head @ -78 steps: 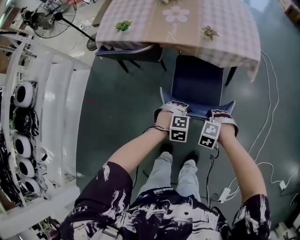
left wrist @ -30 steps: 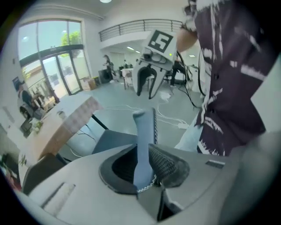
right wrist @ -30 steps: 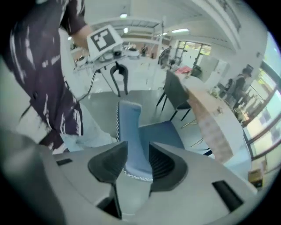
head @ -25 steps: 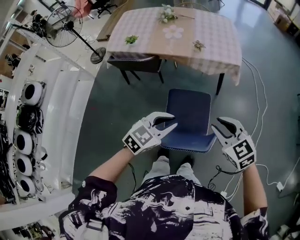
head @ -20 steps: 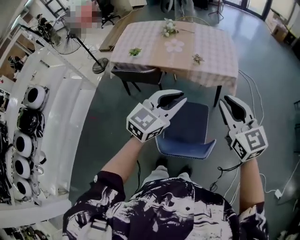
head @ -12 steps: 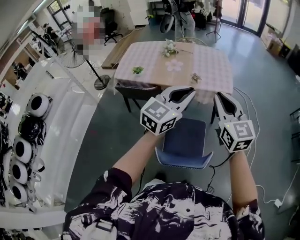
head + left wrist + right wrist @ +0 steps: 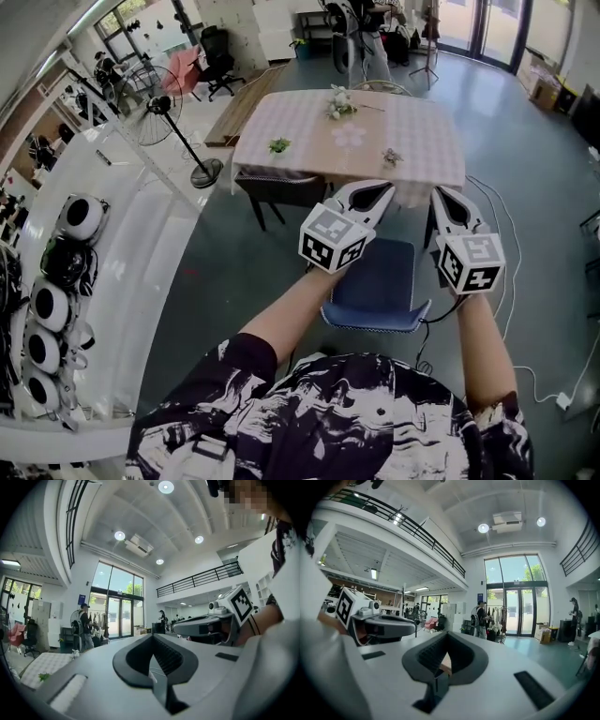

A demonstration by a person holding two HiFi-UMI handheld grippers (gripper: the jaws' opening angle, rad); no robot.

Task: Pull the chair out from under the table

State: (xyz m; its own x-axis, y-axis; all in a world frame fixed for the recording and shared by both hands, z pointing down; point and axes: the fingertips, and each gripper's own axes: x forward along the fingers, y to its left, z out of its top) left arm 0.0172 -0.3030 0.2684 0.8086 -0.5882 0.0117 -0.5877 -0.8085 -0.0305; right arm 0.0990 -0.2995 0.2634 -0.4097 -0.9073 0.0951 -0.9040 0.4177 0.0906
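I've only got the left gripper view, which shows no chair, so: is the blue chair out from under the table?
Observer: Yes. In the head view the blue chair stands clear on the table's near side.
Operator: Is the right gripper holding it?
Observer: No. It hangs above the chair, tongs just closed on nothing.
Operator: Any other chair?
Observer: A dark chair sits tucked under the table's left side, as seen there.

Left gripper (image 7: 386, 192), right gripper (image 7: 442, 195) level, jaws just closed.
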